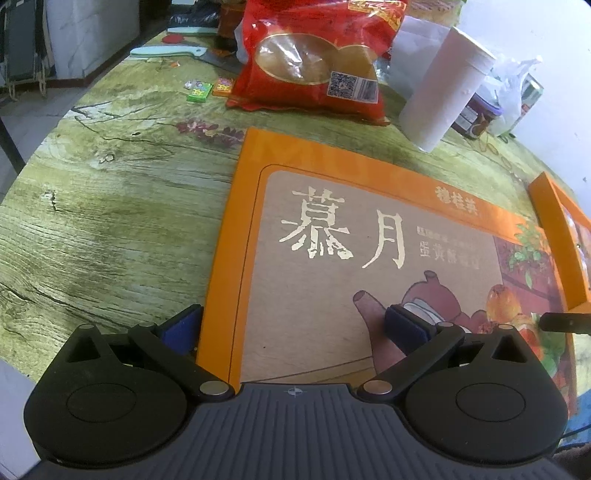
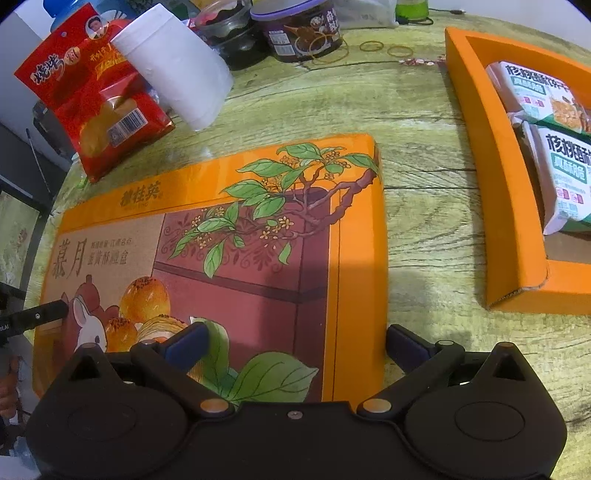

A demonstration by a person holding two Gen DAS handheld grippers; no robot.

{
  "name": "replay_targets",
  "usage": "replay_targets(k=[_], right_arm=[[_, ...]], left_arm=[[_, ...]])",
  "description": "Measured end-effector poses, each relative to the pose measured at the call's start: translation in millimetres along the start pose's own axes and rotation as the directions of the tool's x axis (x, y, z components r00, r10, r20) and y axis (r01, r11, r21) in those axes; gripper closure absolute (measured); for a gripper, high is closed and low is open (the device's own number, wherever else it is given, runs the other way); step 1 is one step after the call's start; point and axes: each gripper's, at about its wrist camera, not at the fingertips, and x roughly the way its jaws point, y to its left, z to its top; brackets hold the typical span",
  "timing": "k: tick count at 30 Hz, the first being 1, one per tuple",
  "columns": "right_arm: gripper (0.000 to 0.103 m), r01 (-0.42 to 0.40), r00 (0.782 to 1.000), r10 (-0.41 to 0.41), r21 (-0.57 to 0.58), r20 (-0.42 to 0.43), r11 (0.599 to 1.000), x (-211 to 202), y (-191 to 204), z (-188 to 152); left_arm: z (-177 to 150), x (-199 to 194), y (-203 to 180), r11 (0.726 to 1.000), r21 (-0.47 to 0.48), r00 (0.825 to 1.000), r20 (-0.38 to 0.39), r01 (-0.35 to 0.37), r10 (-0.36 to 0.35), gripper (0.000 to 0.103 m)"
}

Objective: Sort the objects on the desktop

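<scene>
A flat orange box lid (image 1: 332, 258) printed with gold characters and a teapot lies on the wood-grain table (image 1: 110, 221). My left gripper (image 1: 295, 326) is open across the lid's left edge, one pad off the edge and the other over the lid. In the right wrist view the lid (image 2: 258, 240) shows leaves and pastries. My right gripper (image 2: 295, 345) is open across its right edge. The orange box base (image 2: 491, 184) holding snack packs (image 2: 565, 173) sits to the right, and its corner (image 1: 557, 236) shows in the left wrist view.
Behind the lid stand a red snack bag (image 1: 314, 55), a white paper roll (image 1: 447, 88) and a purple-lidded jar (image 2: 299, 29). A knife (image 1: 173, 51) and small green and orange boxes (image 1: 207, 88) lie at the far left. Rubber bands (image 2: 373, 46) lie near the jar.
</scene>
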Motion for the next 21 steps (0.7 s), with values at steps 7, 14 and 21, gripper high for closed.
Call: replay_targets(k=[7, 14, 21], right_arm=[[0.001, 0.022, 1.0, -0.021, -0.03, 0.016, 0.999, -5, 7, 1], [0.001, 0.023, 1.0, -0.022, -0.051, 0.017, 0.998, -11, 9, 2], [0.001, 0.016, 0.999, -0.014, -0.076, 0.034, 0.997, -17, 13, 3]], left_arm=[[-1, -3, -3, 1.0, 0.017, 1.0, 0.009, -0.003, 0.003, 0.0], [0, -6, -4, 0.999, 0.032, 1.0, 0.022, -0.006, 0.005, 0.0], [2, -12, -4, 0.999, 0.031, 0.999, 0.039, -0.012, 0.011, 0.0]])
